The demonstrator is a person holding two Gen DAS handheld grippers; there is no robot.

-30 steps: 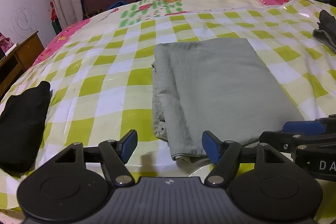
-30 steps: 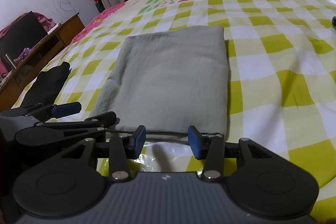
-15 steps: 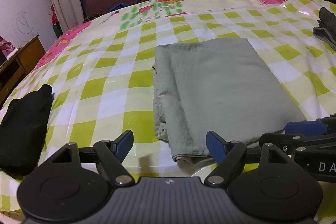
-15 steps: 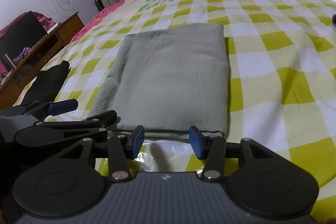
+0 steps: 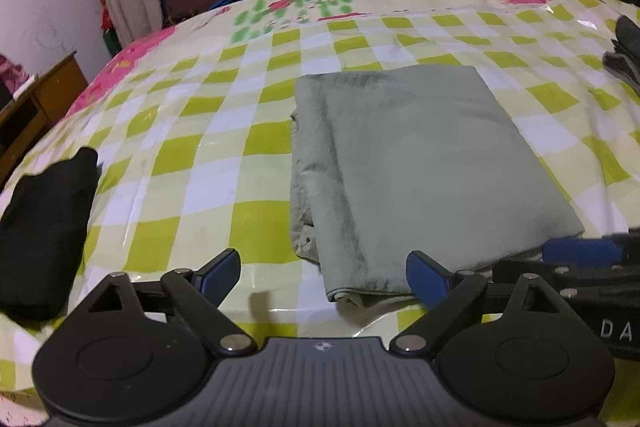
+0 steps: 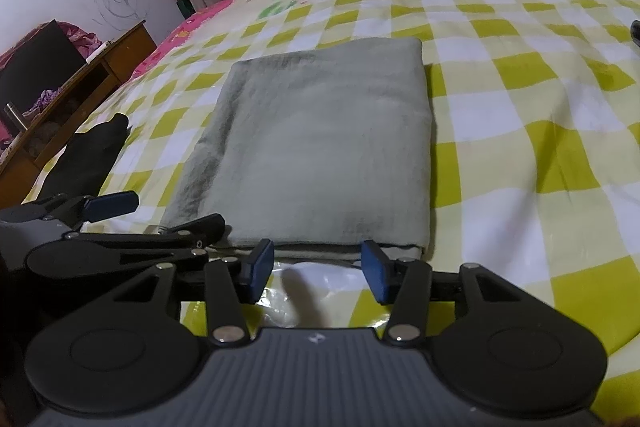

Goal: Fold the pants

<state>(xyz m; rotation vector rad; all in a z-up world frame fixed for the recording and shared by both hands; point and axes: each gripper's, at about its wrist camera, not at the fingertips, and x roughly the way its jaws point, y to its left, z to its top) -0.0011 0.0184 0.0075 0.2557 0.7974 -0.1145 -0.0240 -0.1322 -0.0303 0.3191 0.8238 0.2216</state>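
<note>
Grey-green pants (image 5: 420,163) lie folded into a flat rectangle on the checked bed cover; they also show in the right wrist view (image 6: 324,147). My left gripper (image 5: 324,273) is open and empty, just short of the near left corner of the fold. My right gripper (image 6: 316,269) is open and empty at the near edge of the fold, not touching it. Each gripper shows in the other's view: the right one (image 5: 580,259) at the lower right, the left one (image 6: 120,223) at the lower left.
The yellow-green checked plastic cover (image 5: 224,163) spans the bed. A black folded garment (image 5: 44,227) lies at the left edge, also seen from the right wrist (image 6: 92,155). Dark grey clothes (image 5: 628,55) lie at the far right. A wooden cabinet (image 6: 80,95) stands left of the bed.
My left gripper's fingers have spread wider. Both grippers have drawn back slightly from the near edge of the folded pants. The pants have not moved.
</note>
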